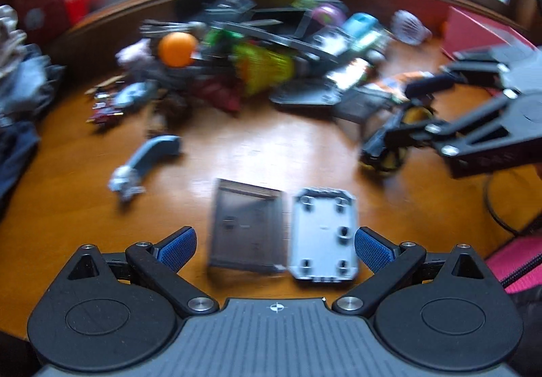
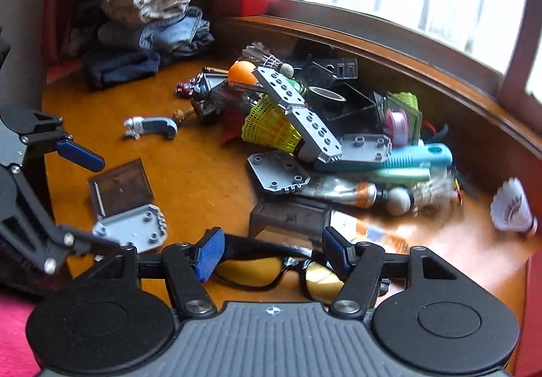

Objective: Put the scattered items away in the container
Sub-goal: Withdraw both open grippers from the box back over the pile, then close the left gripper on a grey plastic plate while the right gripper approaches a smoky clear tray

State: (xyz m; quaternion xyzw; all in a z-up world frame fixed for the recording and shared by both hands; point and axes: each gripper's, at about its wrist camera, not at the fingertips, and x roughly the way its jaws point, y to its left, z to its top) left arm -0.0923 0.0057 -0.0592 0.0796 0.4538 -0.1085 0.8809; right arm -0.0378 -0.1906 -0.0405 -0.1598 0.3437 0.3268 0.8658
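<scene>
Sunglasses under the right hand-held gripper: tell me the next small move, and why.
Probably close the right hand-held gripper on the sunglasses. Its blue pads stand open on either side of the black frame with yellow lenses, apparently low over them, so a small squeeze should secure them before lifting.

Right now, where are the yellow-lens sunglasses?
In the right wrist view the sunglasses lie on the wooden table between the open fingers of the right gripper, just in front of the dark plastic tray.
</scene>
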